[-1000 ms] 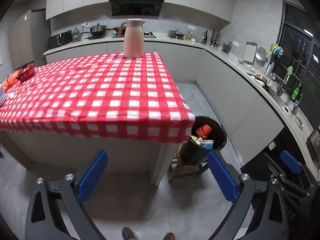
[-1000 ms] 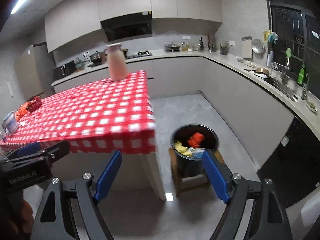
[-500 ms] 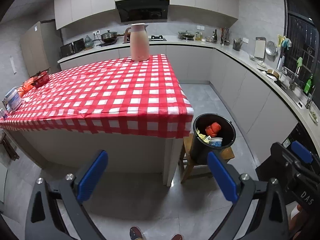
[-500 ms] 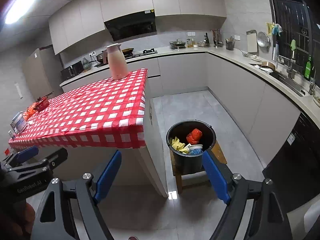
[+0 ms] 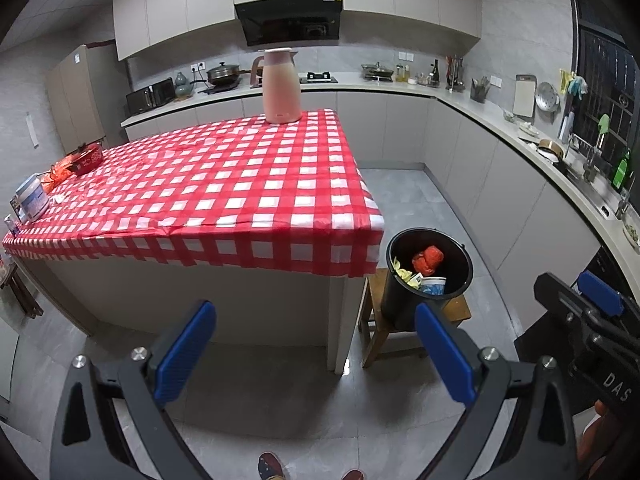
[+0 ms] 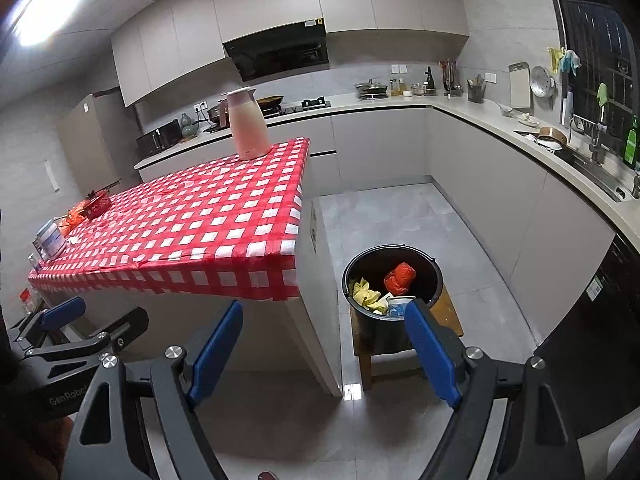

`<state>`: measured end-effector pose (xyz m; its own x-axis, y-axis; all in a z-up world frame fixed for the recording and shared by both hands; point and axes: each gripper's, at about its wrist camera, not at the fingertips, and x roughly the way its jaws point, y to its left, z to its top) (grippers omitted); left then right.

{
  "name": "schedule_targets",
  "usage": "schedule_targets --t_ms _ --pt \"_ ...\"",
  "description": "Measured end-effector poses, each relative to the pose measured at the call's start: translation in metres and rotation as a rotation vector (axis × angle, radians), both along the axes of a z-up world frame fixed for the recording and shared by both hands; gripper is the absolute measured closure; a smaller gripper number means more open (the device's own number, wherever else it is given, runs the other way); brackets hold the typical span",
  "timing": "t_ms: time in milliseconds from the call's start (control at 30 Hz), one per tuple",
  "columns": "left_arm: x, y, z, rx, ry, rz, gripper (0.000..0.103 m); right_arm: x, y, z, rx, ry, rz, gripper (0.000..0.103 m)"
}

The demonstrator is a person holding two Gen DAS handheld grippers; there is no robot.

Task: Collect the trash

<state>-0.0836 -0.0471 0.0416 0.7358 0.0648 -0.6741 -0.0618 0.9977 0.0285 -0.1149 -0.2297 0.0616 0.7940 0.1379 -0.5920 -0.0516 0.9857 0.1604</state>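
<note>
Both grippers pulled back from table point(image 5: 240, 184) | left gripper point(image 5: 312, 356), right gripper point(image 6: 320, 352) spread, empty | bin point(image 6: 394, 280) holds trash; table looks cleared

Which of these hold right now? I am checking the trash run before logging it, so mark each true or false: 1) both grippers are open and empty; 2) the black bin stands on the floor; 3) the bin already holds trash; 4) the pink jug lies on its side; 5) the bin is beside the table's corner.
1) True: the left gripper and the right gripper both stand wide open with nothing between their fingers.
2) False: the black bin stands on a small wooden stool.
3) True: a red wad, yellow scraps and a paper cup lie inside.
4) False: the pink jug stands upright on the checked table.
5) True.
</note>
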Motion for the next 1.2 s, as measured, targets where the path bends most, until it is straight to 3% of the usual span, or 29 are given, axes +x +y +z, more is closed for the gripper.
schedule_targets --t_ms 1200 --pt "0.006 0.0 -0.003 -0.012 0.021 -0.004 0.002 0.01 0.013 -0.004 0.0 0.003 0.014 0.018"
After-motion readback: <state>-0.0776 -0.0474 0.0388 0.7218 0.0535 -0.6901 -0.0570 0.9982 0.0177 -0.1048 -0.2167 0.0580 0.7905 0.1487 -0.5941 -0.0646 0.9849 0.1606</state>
